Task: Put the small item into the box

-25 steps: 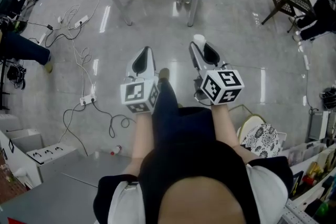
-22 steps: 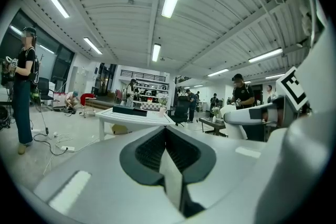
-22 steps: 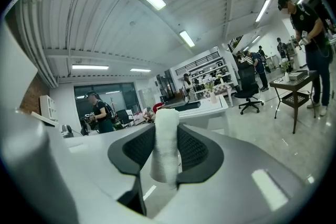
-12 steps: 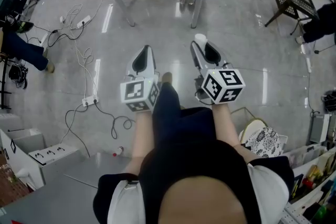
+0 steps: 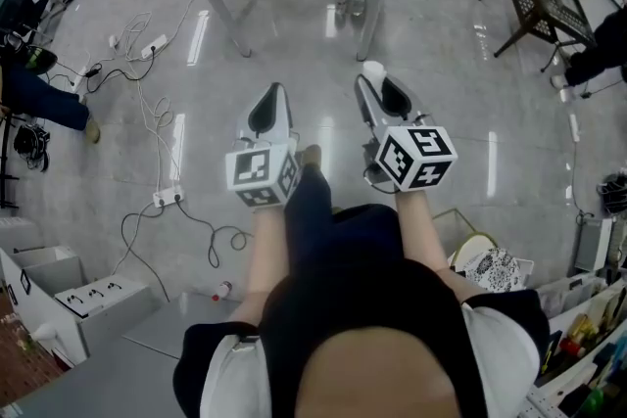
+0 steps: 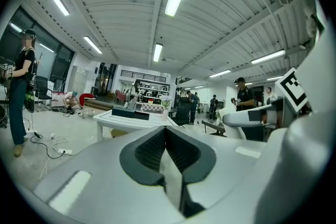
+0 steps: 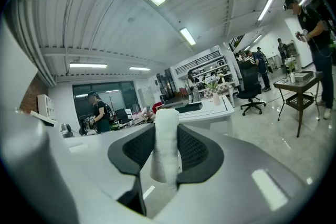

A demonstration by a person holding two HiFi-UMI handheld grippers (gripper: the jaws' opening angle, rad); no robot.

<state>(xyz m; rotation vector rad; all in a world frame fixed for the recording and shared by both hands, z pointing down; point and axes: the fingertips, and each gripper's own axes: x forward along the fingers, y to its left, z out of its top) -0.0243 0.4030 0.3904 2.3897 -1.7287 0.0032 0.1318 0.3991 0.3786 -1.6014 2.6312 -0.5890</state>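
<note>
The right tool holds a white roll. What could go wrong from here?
1. The roll sticks out past the tips of the right tool; a jolt might tip or drop it.
2. Cables lie on the floor to the left; a foot might catch one.

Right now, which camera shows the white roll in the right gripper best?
The right gripper view: the white roll stands close up, upright, pinched between the jaws. The head view shows only its round top poking past the right gripper's tip. The left gripper view doesn't show it clearly.
</note>
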